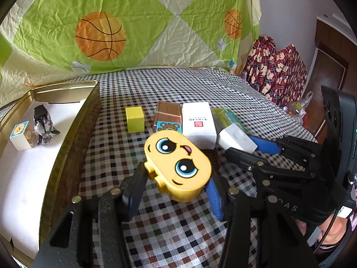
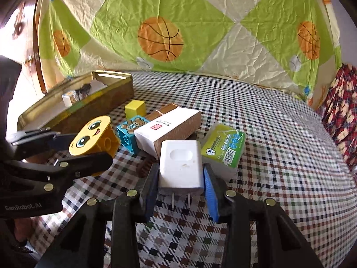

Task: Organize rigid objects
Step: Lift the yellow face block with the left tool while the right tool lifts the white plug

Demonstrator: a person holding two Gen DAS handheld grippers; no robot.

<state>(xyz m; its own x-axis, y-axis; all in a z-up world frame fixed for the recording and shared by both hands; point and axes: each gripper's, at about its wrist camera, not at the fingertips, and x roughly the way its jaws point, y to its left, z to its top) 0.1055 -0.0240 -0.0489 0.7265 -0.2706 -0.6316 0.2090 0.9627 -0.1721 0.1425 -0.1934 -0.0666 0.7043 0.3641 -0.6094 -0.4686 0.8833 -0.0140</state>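
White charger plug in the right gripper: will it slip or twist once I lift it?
The white charger plug looks smooth and glossy, so it may slide between the right gripper's pads. It's likely rigid and dense. Its flat sides probably resist twisting.

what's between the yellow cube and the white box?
A brown-topped box with a blue bear block at its near end lies between the yellow cube and the white box, clearest in the left wrist view.

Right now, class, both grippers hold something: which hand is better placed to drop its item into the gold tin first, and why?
Left. The left gripper clamps the yellow face block right beside the gold tin; the right gripper, with the white charger, is farther away.
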